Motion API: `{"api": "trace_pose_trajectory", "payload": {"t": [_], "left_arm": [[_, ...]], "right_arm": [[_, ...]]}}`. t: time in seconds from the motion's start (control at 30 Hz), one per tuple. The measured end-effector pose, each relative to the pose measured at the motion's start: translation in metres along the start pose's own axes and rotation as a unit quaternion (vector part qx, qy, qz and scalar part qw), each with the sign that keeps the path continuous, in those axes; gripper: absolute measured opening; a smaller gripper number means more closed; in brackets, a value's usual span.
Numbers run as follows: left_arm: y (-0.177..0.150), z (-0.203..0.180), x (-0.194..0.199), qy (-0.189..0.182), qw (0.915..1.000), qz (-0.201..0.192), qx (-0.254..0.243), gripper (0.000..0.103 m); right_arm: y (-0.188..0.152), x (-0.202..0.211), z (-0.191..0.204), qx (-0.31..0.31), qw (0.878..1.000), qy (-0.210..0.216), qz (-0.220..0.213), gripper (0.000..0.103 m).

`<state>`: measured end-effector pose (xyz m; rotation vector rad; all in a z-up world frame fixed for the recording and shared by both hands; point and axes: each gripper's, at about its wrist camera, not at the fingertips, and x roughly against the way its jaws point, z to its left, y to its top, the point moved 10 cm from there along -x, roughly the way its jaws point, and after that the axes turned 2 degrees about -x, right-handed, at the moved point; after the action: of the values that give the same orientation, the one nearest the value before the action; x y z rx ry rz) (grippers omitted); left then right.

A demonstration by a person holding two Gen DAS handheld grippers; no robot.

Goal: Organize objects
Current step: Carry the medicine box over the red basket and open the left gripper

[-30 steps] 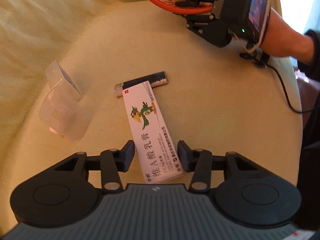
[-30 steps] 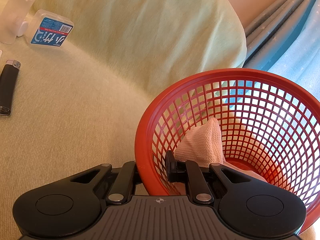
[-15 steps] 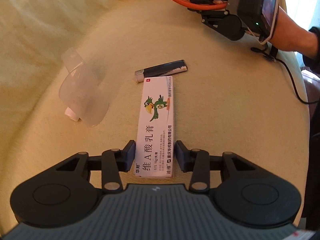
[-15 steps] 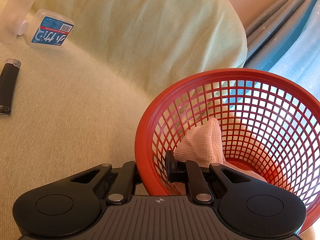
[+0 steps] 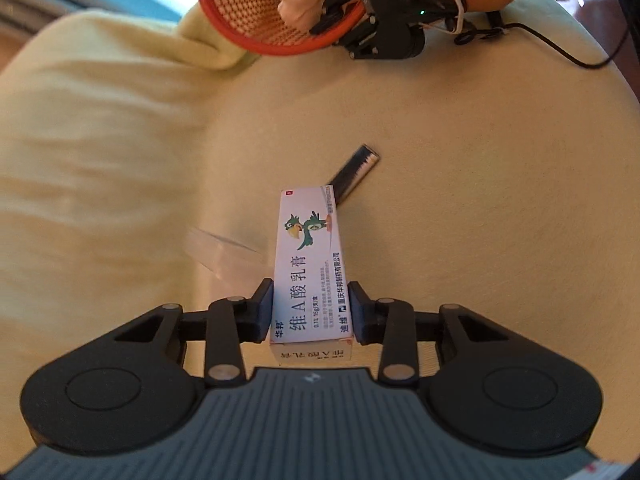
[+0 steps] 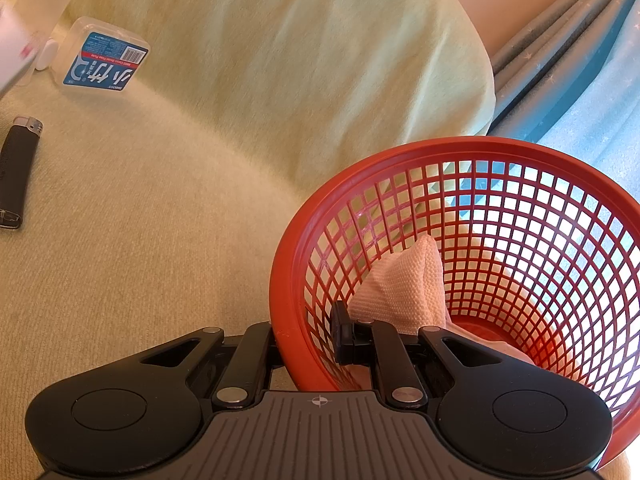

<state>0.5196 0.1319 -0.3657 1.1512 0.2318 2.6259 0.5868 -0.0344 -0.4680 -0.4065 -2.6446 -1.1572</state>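
- The pale yellow-green cushioned surface (image 5: pixel 460 208) fills both views, with a draped cloth back (image 6: pixel 300 60) rising on its far side.
- The red mesh basket (image 6: pixel 500 240) sits at the far edge of the seat, tipped so its mouth faces the right wrist camera; a folded pinkish-white cloth (image 6: pixel 404 284) lies inside it.
- The right gripper (image 6: pixel 308 340) is clamped on the basket's near rim, one finger outside the wall and one inside, beside the cloth.
- The left gripper (image 5: pixel 310 312) is grasping the white ointment box (image 5: pixel 310 264) by its near end; its jaws have just been closing on it, and the pads press both long sides. The box points away from the camera and looks lifted clear of the seat.
- A clear plastic floss-pick box with a blue label (image 6: pixel 102 60) lies far left, touching a frosted clear bottle (image 6: pixel 38 12) beside it.
- A black lighter (image 5: pixel 354 174) lies on the seat just beyond the ointment box's far end, well apart from the basket.
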Motion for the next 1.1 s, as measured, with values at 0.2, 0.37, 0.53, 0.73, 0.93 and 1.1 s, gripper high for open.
{"api": "trace_pose_trajectory", "payload": {"t": [0.2,0.37,0.53,0.73,0.93,1.1], "left_arm": [[0.007,0.015,0.005,0.010,0.9998,-0.007,-0.016,0.033],[0.021,0.022,0.007,0.008,0.9997,-0.022,-0.008,0.033],[0.050,0.032,0.008,0.010,0.9985,-0.051,-0.017,0.033],[0.104,0.052,0.000,0.026,0.9932,-0.102,-0.051,0.033],[0.178,0.066,-0.020,0.031,0.9842,-0.156,-0.078,0.033],[0.244,0.078,-0.045,0.029,0.9779,-0.194,-0.071,0.039]], "right_arm": [[0.000,0.000,0.000,-0.001,1.000,0.000,0.000,0.008],[0.000,0.000,0.001,-0.001,1.000,0.000,0.000,0.008],[0.000,-0.001,0.001,0.000,1.000,0.000,0.000,0.008],[0.000,-0.001,0.001,0.000,1.000,0.000,0.000,0.008],[0.000,0.000,0.001,0.000,1.000,0.000,0.000,0.008],[-0.001,0.000,0.000,-0.001,1.000,0.000,0.000,0.008]]}}
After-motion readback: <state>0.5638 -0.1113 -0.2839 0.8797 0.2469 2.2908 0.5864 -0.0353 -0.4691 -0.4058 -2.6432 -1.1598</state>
